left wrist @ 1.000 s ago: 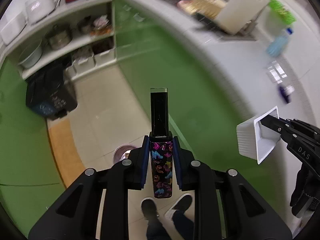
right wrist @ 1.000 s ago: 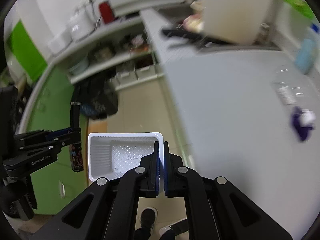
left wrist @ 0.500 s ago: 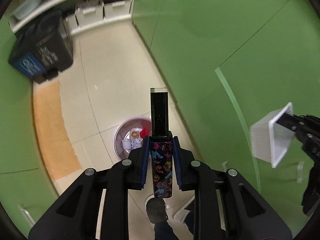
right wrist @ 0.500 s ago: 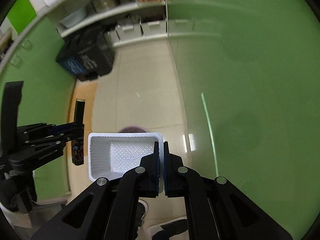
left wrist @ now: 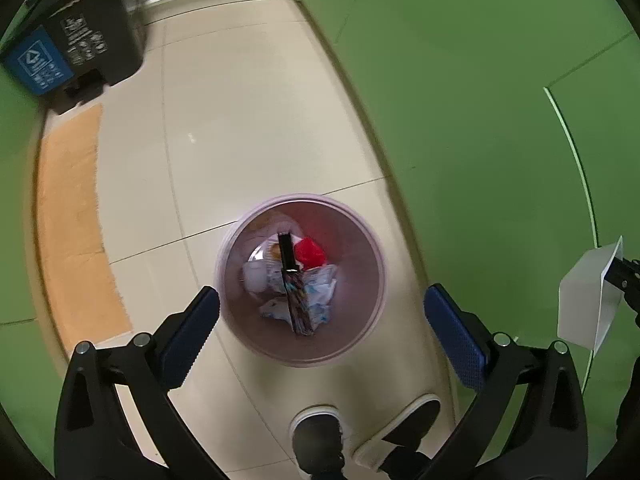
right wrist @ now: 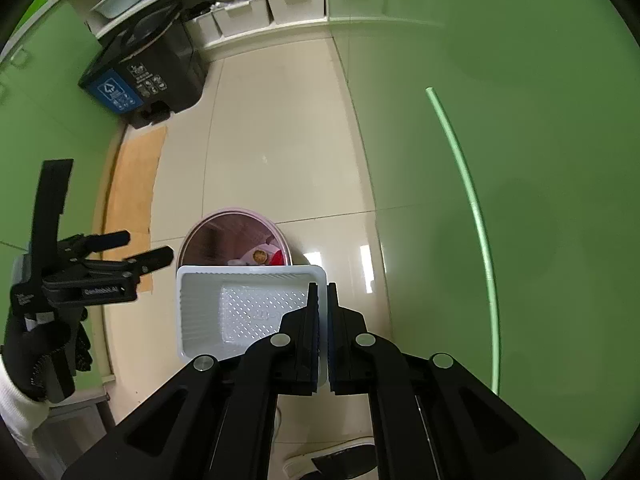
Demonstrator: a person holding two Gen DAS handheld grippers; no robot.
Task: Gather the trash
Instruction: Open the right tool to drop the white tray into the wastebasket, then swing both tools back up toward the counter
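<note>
White tray (right wrist: 240, 308) hides much of the pink bin (right wrist: 224, 236).

Left gripper (left wrist: 320, 320) has opened; patterned stick (left wrist: 294, 292) apparently lies in bin (left wrist: 372, 256).

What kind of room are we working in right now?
Probably a home kitchen: glossy green cabinet fronts, open shelves with storage bins and a basin, a tiled floor, plus a pink wastebasket.

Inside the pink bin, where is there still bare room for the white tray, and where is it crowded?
In the pink bin, trash piles centre-left: patterned box, red wrapper, white wrappers. The right inner wall looks free. The white tray is in the right gripper.
</note>
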